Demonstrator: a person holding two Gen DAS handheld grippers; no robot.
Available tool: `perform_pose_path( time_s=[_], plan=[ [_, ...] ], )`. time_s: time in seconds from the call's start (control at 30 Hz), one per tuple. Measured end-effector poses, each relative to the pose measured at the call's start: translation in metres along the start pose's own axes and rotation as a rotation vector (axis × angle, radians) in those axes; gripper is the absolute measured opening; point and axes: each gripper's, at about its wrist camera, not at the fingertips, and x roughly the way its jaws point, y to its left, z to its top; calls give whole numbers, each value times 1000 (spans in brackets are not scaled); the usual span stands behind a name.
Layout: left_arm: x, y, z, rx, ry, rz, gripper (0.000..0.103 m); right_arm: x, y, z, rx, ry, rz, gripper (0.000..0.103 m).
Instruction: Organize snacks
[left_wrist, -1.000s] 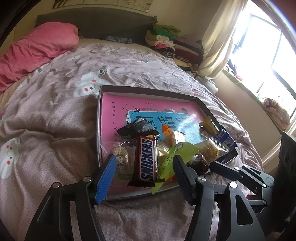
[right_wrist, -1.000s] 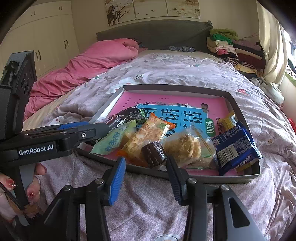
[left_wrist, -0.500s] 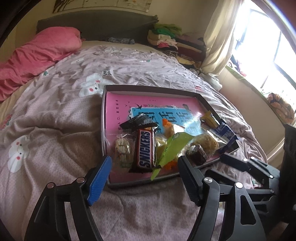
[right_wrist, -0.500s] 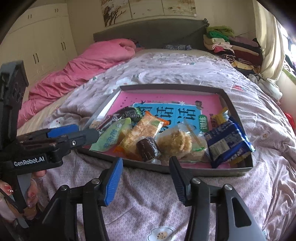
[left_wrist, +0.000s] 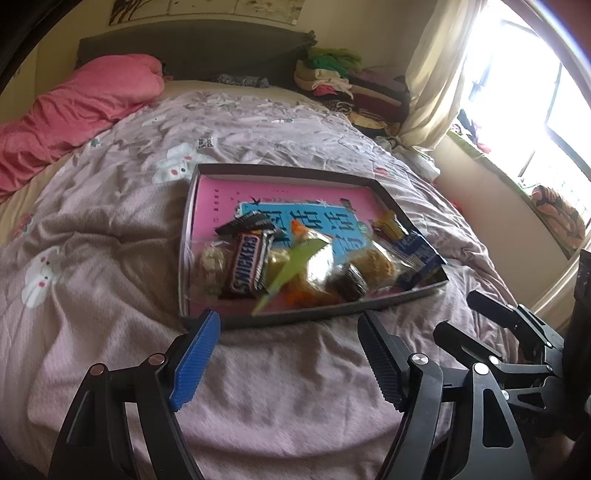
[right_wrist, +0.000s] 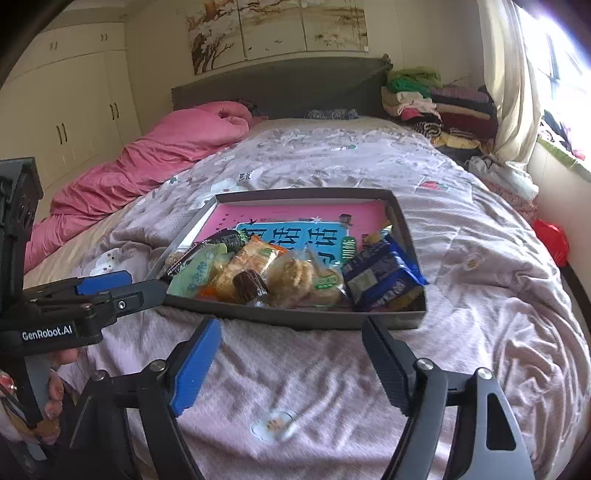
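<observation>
Left wrist view: left gripper (left_wrist: 288, 354) over the bedspread (left_wrist: 110, 258), just short of the tray (left_wrist: 314, 320). Jaws have just been opening, now wide, nothing between them. Snickers bar (left_wrist: 247, 266) lies in the tray's near-left part among other snacks (frame slightly blurred).

Right wrist view: right gripper (right_wrist: 291, 365) likewise wide apart, jaws just been opening, empty, near the tray's front wall. Blue packet (right_wrist: 384, 275) sits at the tray's near-right corner; brown wrapped sweet (right_wrist: 250, 285) mid-front.
</observation>
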Motion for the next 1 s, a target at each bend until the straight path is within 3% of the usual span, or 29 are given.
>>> perform_pose_path(
  time_s=[0.5,1.0],
  plan=[
    [-16,-24,-18,32,20,28,79,-40,-12,-13,9,-106,-70,93],
    [-33,-41,-39,39,55,25,79,-56,-4,-33,23,-70,-47,99]
  ],
)
